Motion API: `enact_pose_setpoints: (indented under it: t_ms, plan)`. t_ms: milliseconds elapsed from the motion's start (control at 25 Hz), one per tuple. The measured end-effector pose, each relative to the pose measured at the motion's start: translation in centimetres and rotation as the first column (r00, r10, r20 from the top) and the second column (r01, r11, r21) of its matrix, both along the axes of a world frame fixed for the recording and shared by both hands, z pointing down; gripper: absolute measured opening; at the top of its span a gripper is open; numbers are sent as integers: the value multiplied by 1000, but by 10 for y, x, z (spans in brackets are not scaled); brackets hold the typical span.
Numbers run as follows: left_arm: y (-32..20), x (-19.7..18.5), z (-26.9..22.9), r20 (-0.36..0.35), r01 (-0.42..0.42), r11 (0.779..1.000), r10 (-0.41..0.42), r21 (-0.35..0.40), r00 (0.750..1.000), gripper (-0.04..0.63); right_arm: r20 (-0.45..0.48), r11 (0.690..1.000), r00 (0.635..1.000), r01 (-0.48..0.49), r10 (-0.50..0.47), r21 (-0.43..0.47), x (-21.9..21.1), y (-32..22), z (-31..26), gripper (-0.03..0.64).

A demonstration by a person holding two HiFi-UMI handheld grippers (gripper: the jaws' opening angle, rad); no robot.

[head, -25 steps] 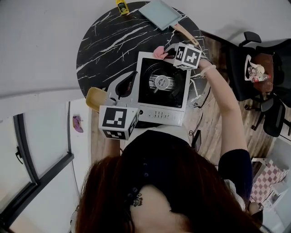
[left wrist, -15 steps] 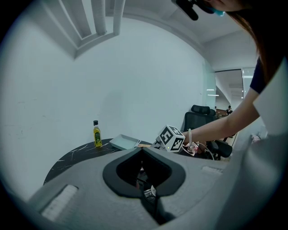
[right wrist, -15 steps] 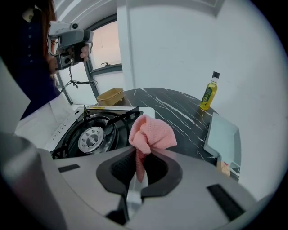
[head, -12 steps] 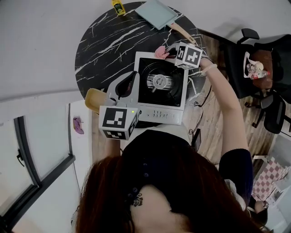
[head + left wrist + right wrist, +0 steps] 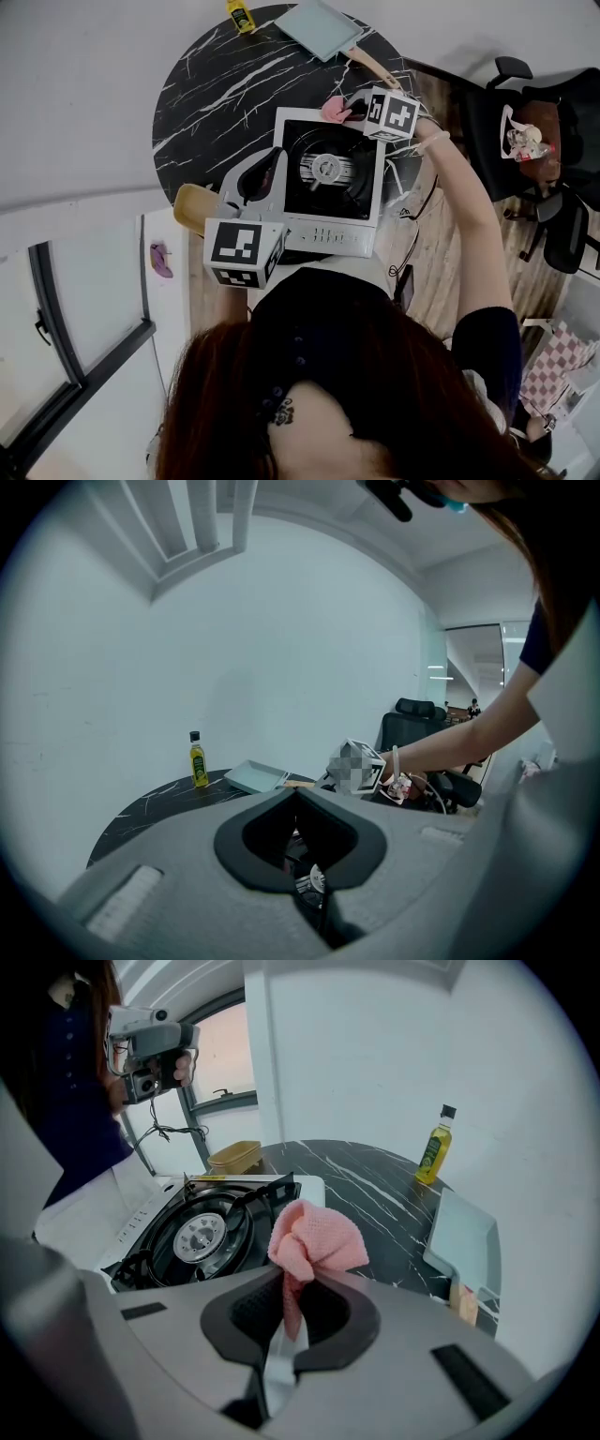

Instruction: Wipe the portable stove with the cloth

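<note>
The white portable stove (image 5: 330, 178) with its black burner top stands on the round black marble table (image 5: 216, 84). My right gripper (image 5: 352, 108) is at the stove's far edge, shut on a bunched pink cloth (image 5: 334, 110). In the right gripper view the cloth (image 5: 314, 1237) sticks up from the right gripper (image 5: 291, 1302), just above the stove (image 5: 202, 1227). My left gripper (image 5: 267, 169) hangs over the stove's left side. The right gripper view shows it held high in the air. Its jaws are shut with nothing between them in the left gripper view (image 5: 314, 892).
A yellow oil bottle (image 5: 238, 16) and a pale square pan (image 5: 323, 26) with a wooden handle sit at the table's far edge. A tan container (image 5: 191, 204) lies left of the stove. Black office chairs (image 5: 525, 131) stand to the right.
The right gripper with the cloth has edged slightly rightward along the stove's far edge. The left gripper has kept its place.
</note>
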State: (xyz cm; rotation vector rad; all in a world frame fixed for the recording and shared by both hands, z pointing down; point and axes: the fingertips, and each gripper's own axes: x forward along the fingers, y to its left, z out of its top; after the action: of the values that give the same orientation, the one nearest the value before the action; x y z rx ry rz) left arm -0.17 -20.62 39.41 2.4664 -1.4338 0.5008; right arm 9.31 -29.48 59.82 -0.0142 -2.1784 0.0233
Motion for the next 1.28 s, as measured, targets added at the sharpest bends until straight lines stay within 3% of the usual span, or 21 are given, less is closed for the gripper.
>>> enact_pose_setpoints:
  t_ms: [1280]
  plan:
    - [1,11,4,-4,-32,999,32,-8,999,12,-17,998,999,-48,48,-38,36,4,1,32]
